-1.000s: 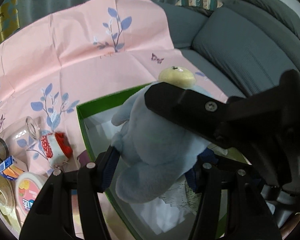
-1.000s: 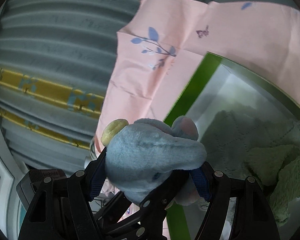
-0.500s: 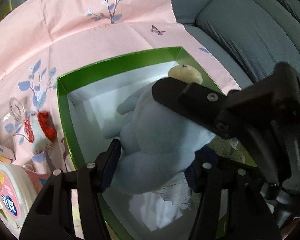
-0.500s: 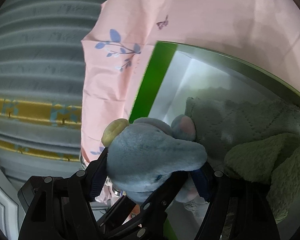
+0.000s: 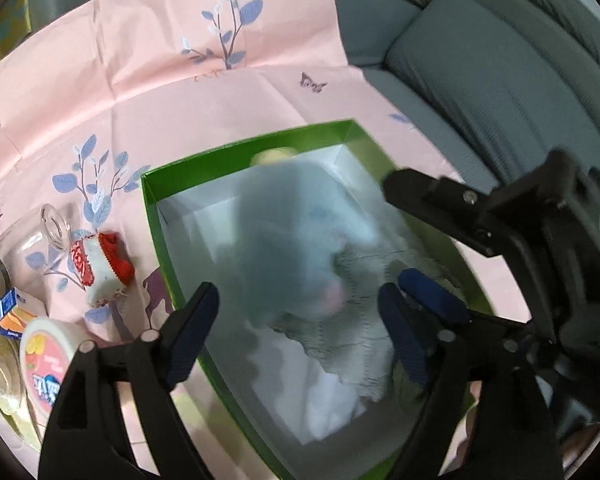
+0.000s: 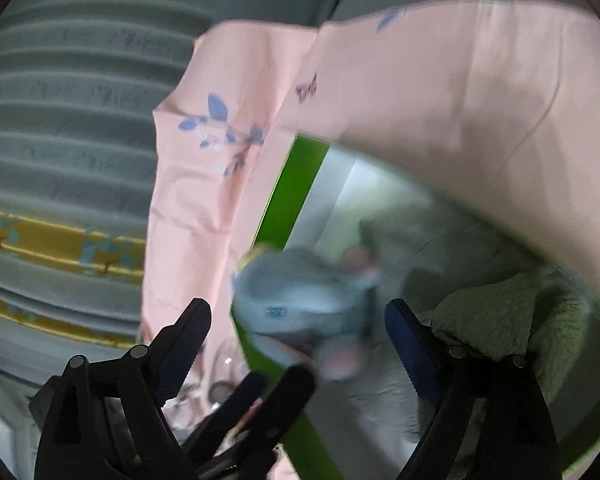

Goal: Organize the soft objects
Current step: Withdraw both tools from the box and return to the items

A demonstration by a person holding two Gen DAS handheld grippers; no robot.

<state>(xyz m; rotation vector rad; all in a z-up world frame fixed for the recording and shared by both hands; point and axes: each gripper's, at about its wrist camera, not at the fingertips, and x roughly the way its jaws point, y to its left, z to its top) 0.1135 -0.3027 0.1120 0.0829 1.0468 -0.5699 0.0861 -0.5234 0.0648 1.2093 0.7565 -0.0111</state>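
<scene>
left wrist: steeply down, close over green box [image 5: 172, 208] | right wrist: shallower, from opposite side | shared: box, pink cloth [image 5: 148, 92]

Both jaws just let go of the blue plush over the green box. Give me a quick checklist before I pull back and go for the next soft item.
1. Left gripper clear of the blue plush: ok, its jaws have just been opening and the pads stand apart from the toy.
2. Right gripper clear: ok, jaws have just been opening, no pad pressing.
3. Plush inside the green box: ok in the left view, though blurred.
4. Plush settled: cannot tell, motion blur.
5. Grey-green cloth in the box: ok.
6. Next soft item, the red-and-white pouch, unobstructed on the pink cloth: ok.
</scene>
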